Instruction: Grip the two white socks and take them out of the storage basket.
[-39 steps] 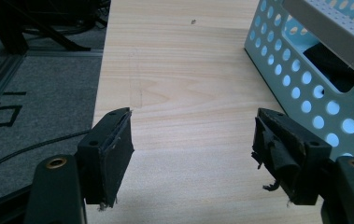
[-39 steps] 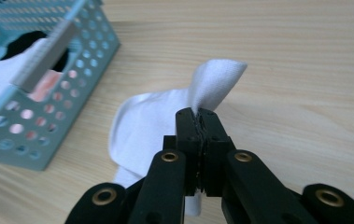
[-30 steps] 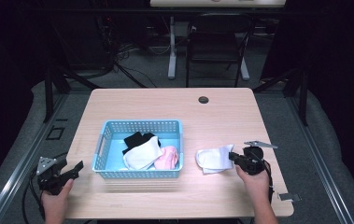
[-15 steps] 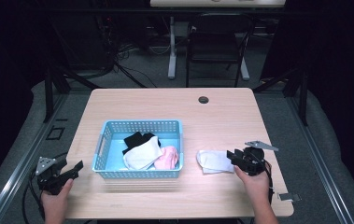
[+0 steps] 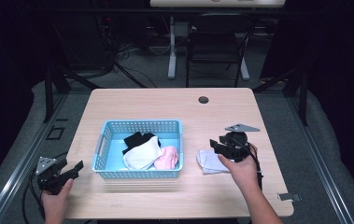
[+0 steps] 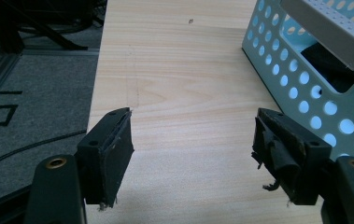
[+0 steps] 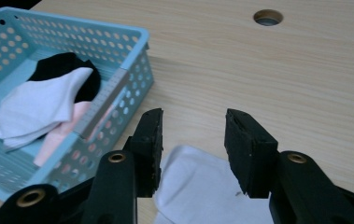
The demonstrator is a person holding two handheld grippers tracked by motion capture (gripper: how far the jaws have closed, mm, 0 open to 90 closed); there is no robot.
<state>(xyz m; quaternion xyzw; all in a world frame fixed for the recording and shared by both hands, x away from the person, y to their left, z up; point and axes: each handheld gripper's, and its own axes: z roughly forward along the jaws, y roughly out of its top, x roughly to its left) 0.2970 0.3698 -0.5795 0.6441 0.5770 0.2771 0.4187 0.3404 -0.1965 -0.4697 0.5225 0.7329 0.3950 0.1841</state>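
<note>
A light blue perforated basket [image 5: 104, 140] [image 7: 132, 70] [image 6: 305, 88] sits left of the table's middle. Inside it lie a black sock [image 5: 135, 139] [image 7: 58, 65], a white sock [image 5: 143, 154] [image 7: 39, 109] and a pink sock [image 5: 167, 157] [image 7: 62, 133]. Another white sock [image 5: 207, 161] [image 7: 202, 191] lies flat on the table to the basket's right. My right gripper [image 5: 217, 147] [image 7: 192, 147] hovers over that sock, jaws open, nothing between them. At the table's front left corner my left gripper [image 5: 74, 169] [image 6: 191, 158] is open and empty, pointing toward the basket's left end.
A round cable hole [image 5: 203, 100] [image 7: 268, 17] sits in the table near its far edge. Beyond the table are a chair and stand legs [image 5: 212, 51] in the dark. Grey carpet [image 6: 30, 93] and metal rails flank the table's left side.
My right gripper has lowered the white sock onto the table and opened, leaving it flat. The left gripper has stayed put.
</note>
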